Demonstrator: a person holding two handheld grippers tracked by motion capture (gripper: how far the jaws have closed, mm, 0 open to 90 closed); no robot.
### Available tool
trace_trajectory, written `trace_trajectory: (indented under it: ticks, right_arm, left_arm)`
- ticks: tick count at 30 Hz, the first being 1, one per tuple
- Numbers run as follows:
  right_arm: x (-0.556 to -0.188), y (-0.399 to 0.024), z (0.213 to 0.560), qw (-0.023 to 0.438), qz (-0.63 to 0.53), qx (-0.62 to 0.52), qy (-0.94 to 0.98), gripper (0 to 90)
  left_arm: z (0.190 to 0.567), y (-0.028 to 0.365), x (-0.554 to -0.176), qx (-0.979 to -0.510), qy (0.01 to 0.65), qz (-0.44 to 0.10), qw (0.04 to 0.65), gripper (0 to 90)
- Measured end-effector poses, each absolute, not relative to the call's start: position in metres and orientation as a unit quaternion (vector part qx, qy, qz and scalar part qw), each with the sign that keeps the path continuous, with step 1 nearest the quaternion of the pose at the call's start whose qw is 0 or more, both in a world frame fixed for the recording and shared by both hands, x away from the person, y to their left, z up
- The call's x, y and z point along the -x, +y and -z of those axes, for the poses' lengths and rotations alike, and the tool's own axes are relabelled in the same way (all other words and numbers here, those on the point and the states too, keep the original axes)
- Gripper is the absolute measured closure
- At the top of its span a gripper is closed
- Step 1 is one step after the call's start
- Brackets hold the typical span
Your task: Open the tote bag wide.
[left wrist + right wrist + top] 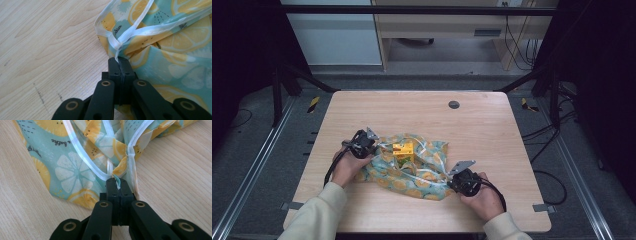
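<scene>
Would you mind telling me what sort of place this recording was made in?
Probably a lab recording rig: a bare wooden table inside a dark metal frame, with cables on the floor beyond.

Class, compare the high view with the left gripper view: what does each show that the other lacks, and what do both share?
High view alone: the yellow box in the middle of the lemon-print cloth, the round grey table grommet, the person's right hand and the right hand-held gripper.

Left gripper view alone: the white-edged hem pinched between the left hand-held gripper jaws, which are closed on it.

Both: the cloth lying on the wooden table, held by the left hand-held gripper at its edge.
</scene>
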State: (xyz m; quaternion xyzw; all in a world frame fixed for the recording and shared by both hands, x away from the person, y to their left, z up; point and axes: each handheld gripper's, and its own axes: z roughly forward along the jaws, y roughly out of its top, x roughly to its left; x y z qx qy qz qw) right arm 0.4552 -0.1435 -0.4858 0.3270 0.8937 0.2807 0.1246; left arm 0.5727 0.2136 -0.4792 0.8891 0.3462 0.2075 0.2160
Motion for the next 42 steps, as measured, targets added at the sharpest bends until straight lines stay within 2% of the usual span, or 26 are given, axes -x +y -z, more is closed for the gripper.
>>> trace_trajectory:
  ticks: [19, 20, 26, 30, 36, 39, 42]
  right_arm:
    - [-0.455, -0.145, 0.485, 0.126, -0.279, -0.339, 0.89, 89.3]
    - [-0.455, -0.145, 0.485, 0.127, -0.281, -0.336, 0.89, 87.4]
    - [-0.455, -0.148, 0.474, 0.16, -0.345, -0.347, 0.858, 57.1]
    - [-0.454, -0.144, 0.465, 0.184, -0.372, -0.346, 0.842, 43.2]
    - [-0.45, -0.14, 0.451, 0.217, -0.41, -0.341, 0.817, 29.4]
    - [-0.452, -0.149, 0.442, 0.232, -0.43, -0.365, 0.792, 20.2]
    - [-0.454, -0.159, 0.44, 0.249, -0.421, -0.39, 0.78, 16.2]
  left_arm:
    - [0.479, 0.215, -0.572, -0.888, 0.349, -0.21, 0.215, 88.6]
    - [0.478, 0.215, -0.571, -0.886, 0.351, -0.211, 0.218, 85.8]
    - [0.46, 0.223, -0.561, -0.861, 0.358, -0.246, 0.264, 65.3]
    - [0.443, 0.226, -0.552, -0.851, 0.35, -0.261, 0.292, 53.4]
    - [0.422, 0.23, -0.538, -0.836, 0.347, -0.271, 0.328, 44.6]
    - [0.411, 0.234, -0.527, -0.831, 0.345, -0.265, 0.347, 37.1]
    - [0.404, 0.241, -0.518, -0.829, 0.35, -0.262, 0.349, 30.5]
